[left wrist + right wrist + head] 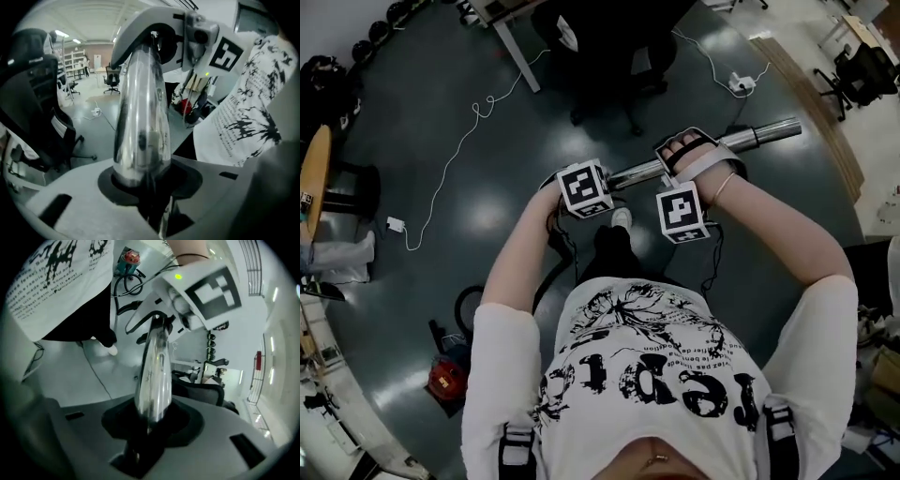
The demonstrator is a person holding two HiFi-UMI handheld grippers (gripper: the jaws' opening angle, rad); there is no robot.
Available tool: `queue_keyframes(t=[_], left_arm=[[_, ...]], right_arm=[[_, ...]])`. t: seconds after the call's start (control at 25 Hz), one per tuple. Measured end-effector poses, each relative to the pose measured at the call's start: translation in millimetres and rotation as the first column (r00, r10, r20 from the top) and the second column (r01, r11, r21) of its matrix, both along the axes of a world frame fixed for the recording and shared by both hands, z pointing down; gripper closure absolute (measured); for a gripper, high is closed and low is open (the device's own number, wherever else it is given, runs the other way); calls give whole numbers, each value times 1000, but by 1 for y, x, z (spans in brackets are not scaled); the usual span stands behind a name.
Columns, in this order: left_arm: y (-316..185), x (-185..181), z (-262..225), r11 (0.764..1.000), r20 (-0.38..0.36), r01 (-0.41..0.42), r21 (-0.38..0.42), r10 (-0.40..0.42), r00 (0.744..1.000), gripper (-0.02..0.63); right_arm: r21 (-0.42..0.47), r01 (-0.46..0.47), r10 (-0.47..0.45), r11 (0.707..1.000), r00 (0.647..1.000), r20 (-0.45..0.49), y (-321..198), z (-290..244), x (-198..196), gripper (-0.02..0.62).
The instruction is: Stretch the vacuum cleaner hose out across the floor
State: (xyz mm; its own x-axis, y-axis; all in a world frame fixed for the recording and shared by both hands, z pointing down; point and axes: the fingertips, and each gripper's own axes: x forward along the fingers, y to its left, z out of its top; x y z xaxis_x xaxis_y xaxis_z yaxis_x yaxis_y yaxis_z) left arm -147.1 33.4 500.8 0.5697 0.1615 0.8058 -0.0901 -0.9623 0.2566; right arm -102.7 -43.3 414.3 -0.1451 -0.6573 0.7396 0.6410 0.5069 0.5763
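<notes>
Vacuum tube clamped in left tongs and right tongs.

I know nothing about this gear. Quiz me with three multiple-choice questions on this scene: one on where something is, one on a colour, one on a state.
1. Where is the red vacuum cleaner in the head view?
A. on the floor, lower left
B. on a shelf
C. hanging on a wall

2. What colour is the metal tube?
A. yellow
B. shiny silver
C. blue

3. What is the left gripper doing?
A. wide open, empty
B. shut on a rag
C. shut on the metal tube

Answers:
1 A: it sits low on the dark floor.
2 B: it looks mirror-like in every view.
3 C: its pads hug the tube in the left gripper view, and the right gripper clamps it too.
</notes>
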Motion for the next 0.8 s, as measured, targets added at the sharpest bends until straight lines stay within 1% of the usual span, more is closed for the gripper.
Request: queue_keyframes(t=[0.08, 0.12, 0.16, 0.24, 0.28, 0.36, 0.44, 0.48, 0.52, 0.56, 0.6, 0.68, 0.72, 0.8], left_arm=[[-24, 17, 18, 994, 11, 26, 109, -27, 1000, 476], [-37, 24, 27, 988, 8, 43, 151, -45, 999, 476], [-50, 31, 35, 981, -2, 69, 181, -70, 998, 476], [-79, 44, 51, 965, -39, 153, 215, -148, 988, 476], [-96, 51, 57, 950, -74, 206, 235, -194, 978, 476], [-132, 64, 64, 906, -166, 311, 285, -273, 948, 476], [-164, 75, 66, 864, -234, 380, 331, -315, 920, 471], [-178, 82, 67, 845, -254, 399, 356, -323, 912, 471], [-192, 88, 65, 825, -267, 411, 387, -327, 907, 471], [-207, 95, 62, 800, -277, 420, 428, -326, 904, 471], [-224, 101, 56, 768, -285, 425, 479, -322, 903, 471], [-260, 112, 42, 683, -288, 424, 594, -311, 906, 471], [-275, 117, 37, 640, -285, 423, 642, -313, 906, 471], [-299, 128, 28, 561, -284, 419, 714, -315, 906, 472]], right_arm=[[-117, -83, 79, 990, 996, -33, -13, 16, 19, 474], [-177, -125, 116, 976, 992, -58, -20, 24, 28, 474], [-234, -167, 150, 958, 985, -89, -28, 32, 36, 474], [-328, -251, 206, 911, 964, -166, -44, 47, 54, 474], [-362, -289, 228, 886, 952, -203, -54, 54, 63, 474], [-415, -355, 261, 838, 928, -265, -76, 65, 80, 474], [-464, -413, 289, 784, 904, -315, -98, 74, 93, 474], [-491, -444, 305, 750, 890, -339, -108, 77, 99, 474], [-520, -478, 324, 708, 874, -361, -117, 78, 105, 474], [-550, -512, 346, 660, 857, -382, -126, 78, 109, 472], [-575, -545, 371, 610, 838, -400, -137, 77, 114, 472], [-607, -613, 429, 506, 789, -439, -160, 71, 123, 472], [-614, -651, 463, 447, 755, -463, -168, 67, 130, 471], [-626, -710, 521, 322, 685, -508, -179, 62, 146, 471]])
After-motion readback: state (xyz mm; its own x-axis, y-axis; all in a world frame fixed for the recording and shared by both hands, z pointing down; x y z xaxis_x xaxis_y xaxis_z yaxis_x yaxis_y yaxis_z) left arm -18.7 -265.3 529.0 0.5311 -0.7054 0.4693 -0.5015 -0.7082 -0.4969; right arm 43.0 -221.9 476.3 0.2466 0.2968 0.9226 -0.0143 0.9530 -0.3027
